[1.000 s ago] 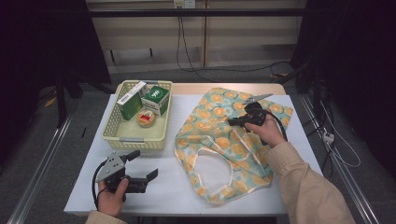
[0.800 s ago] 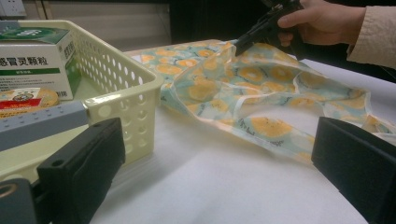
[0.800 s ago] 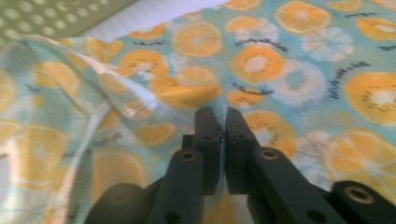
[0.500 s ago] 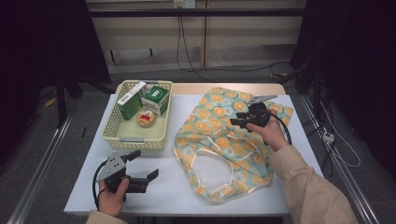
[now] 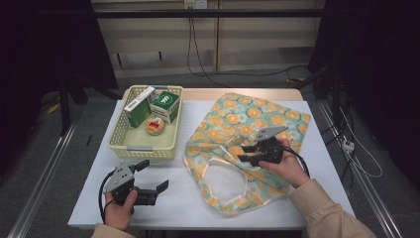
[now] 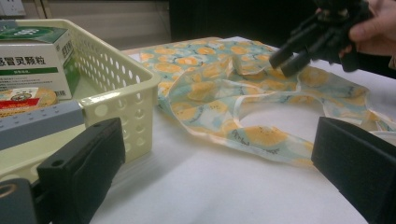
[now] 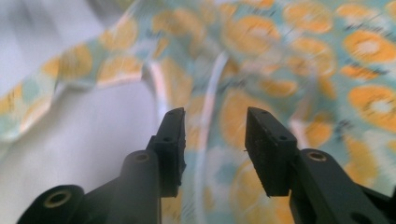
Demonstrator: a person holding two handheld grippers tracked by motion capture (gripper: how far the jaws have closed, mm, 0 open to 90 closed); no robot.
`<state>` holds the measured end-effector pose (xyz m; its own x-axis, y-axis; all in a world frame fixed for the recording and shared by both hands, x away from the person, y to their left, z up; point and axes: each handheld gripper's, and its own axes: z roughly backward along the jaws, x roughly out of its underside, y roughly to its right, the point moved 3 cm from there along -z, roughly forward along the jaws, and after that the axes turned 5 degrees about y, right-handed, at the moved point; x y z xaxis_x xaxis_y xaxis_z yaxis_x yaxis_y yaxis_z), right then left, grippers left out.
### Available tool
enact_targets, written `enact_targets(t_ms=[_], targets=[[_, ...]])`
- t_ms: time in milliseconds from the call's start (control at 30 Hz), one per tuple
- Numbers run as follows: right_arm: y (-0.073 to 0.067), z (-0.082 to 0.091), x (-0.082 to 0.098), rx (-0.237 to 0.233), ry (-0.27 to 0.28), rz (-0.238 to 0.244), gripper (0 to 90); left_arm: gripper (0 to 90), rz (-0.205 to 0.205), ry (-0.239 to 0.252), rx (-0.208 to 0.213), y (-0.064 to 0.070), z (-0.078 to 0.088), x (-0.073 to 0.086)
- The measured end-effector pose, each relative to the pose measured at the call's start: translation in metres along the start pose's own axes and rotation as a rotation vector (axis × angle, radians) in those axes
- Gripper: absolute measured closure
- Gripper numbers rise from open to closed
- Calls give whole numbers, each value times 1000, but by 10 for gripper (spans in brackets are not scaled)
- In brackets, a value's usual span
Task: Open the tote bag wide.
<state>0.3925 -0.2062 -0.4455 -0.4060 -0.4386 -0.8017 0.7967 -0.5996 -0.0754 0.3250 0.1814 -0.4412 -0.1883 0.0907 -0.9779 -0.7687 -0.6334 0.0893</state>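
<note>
A teal cloth bag with orange prints (image 5: 237,119) lies flat on the white table (image 5: 89,198), its white handles (image 5: 224,173) toward the near edge. My right gripper (image 5: 242,153) hovers low over the bag's middle, pointing left. Its jaws have just been closing, but they stand apart with nothing between them (image 7: 215,126), over the fabric (image 7: 289,56) and a white strap. My left gripper (image 5: 154,174) rests at the near left of the table, wide open and empty (image 6: 219,154). It faces the bag (image 6: 210,84) and the right gripper (image 6: 299,51).
A cream plastic basket (image 5: 141,148) stands at the far left of the table, its wall (image 6: 126,93) close to my left gripper. It holds a green box (image 5: 165,105), a white and green box (image 5: 137,105) and a small round tin (image 5: 154,126). Dark floor surrounds the table.
My right gripper has drawn back from the bag's far right part toward the person, over its middle, and its jaws now stand apart. The left gripper has stayed put.
</note>
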Motion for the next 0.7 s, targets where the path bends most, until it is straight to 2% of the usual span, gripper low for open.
enact_targets(t_ms=[100, 200, 267, 367, 433, 533, 633, 700], targets=[[-7, -6, 16, 2, -31, 5, 635, 25, 2, -2, 1, 1, 0, 0], [-11, -11, 27, -25, -57, -3, 638, 25, 1, -3, 3, 1, -1, 0], [-14, -11, 31, -6, -74, 27, 644, 25, 4, -2, 5, 2, -1, 0], [-15, -11, 33, 13, -63, 32, 654, 25, -4, -3, 5, 2, -1, 0], [-15, -9, 33, 21, -66, 41, 707, 25, -5, -3, 7, 2, -1, 0], [-11, -10, 34, 21, -46, 7, 889, 25, 4, -4, 7, 2, -2, 1], [-11, -14, 32, 15, -31, -27, 900, 25, -1, -4, 10, 2, -2, 0], [-14, -17, 30, -13, -25, -42, 900, 25, -8, -2, 11, 2, -1, -1]])
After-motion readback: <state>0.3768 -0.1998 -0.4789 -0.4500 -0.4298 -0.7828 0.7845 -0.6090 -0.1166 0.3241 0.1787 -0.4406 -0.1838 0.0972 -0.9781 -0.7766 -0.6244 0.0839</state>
